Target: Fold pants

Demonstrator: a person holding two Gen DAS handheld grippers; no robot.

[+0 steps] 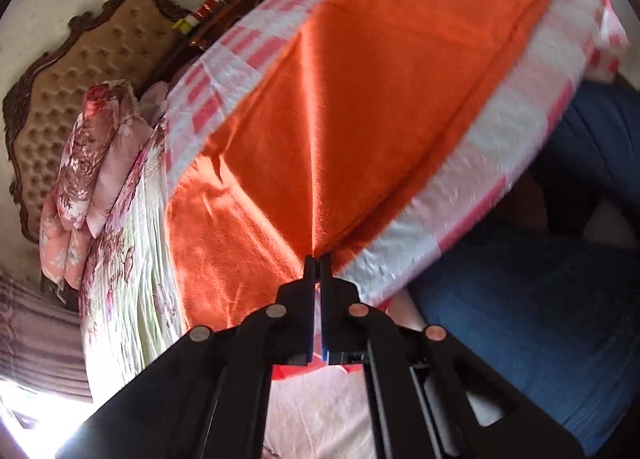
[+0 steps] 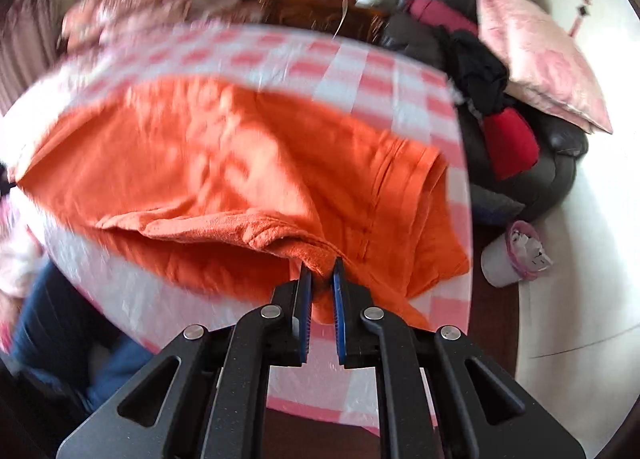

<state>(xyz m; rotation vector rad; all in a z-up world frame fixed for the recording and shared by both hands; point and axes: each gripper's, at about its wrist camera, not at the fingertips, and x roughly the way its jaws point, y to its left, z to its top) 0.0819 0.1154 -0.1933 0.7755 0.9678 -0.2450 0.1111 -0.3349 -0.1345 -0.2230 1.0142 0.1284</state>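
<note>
Orange pants lie spread on a table with a pink-and-white checked cloth. My left gripper is shut on a thin edge of the pants at the near side, and the fabric pulls taut into a ridge running away from it. In the right wrist view the pants are bunched, with a folded-over hem at the front. My right gripper is shut on that thick bunched edge, its blue pads pinching the fabric.
A bed with floral bedding and a tufted headboard stands left. The person's blue jeans are at the right. A dark sofa with clothes and a pink pillow and a small bin stand right of the table.
</note>
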